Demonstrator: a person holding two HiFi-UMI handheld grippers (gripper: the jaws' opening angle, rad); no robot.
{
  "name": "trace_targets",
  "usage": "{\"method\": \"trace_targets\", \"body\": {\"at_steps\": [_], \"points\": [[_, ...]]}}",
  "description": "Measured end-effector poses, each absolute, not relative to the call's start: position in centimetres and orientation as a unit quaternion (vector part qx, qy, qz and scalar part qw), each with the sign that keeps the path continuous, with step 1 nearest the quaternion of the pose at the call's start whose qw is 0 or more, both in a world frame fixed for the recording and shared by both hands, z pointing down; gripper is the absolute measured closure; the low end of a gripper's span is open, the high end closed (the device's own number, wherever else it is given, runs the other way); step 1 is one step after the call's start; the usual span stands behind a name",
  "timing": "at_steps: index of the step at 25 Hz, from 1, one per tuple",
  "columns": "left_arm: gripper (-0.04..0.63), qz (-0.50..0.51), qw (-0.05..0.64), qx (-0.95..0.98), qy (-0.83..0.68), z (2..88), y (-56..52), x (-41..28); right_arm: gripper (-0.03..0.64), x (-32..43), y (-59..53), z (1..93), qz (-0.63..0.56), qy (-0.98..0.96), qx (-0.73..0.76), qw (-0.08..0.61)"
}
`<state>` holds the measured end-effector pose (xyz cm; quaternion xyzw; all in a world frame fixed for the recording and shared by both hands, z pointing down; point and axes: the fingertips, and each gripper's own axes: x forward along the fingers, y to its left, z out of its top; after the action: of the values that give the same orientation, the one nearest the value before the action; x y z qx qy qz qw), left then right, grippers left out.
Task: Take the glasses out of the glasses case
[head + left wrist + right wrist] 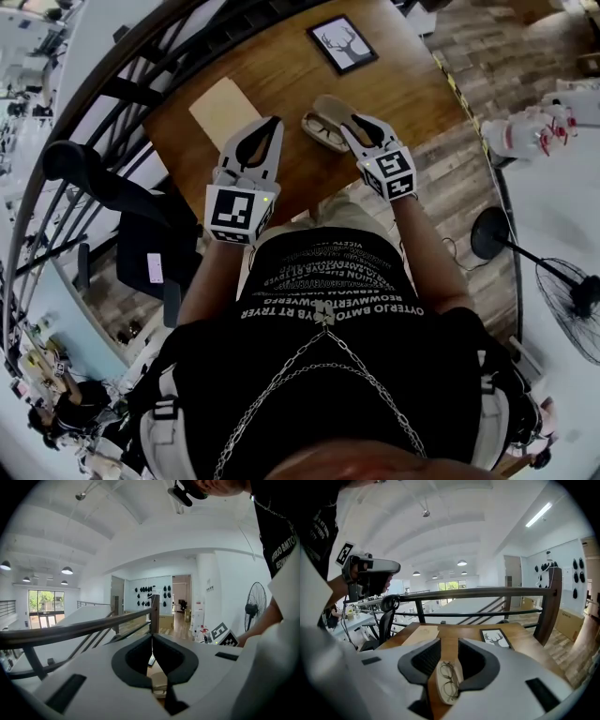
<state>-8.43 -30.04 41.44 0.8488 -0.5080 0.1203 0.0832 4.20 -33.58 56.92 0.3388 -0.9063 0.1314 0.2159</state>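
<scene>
Closed tight, the white plastic left gripper (151, 639) has its dark pads pressed together with nothing between them. It hangs over the near edge of the brown wooden table (281, 80), pointing toward the railing. Beside it, the white plastic right gripper (449, 645) has its jaws apart. In the right gripper view the open beige oval glasses case (445, 700) lies flat on the table directly below the gap. The thin wire-rimmed round glasses (447, 678) rest inside the case, lenses up. In the head view the right gripper's tips overlap the raised end of the case, but whether they touch it cannot be told. Both grippers are held out in front of the person's black printed T-shirt (328, 281).

Further out on the table, to the left of the case, a flat tan sheet of card (225, 108) lies well apart from it. At the far right corner sits a black-framed picture of deer antlers (342, 43). A dark metal railing (487, 592) runs along the far side of the table. A black office chair (94, 183) stands to the left, and a black standing fan (572, 300) is on the floor to the right.
</scene>
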Motion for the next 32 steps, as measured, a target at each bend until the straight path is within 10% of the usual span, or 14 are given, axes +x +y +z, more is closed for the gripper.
{"method": "trace_targets", "body": {"at_steps": [32], "points": [[0.566,0.14,0.113,0.841,-0.51,45.0,-30.0,-8.4,0.506,3.1,-34.8,72.2,0.227,-0.878,0.29,0.307]]}}
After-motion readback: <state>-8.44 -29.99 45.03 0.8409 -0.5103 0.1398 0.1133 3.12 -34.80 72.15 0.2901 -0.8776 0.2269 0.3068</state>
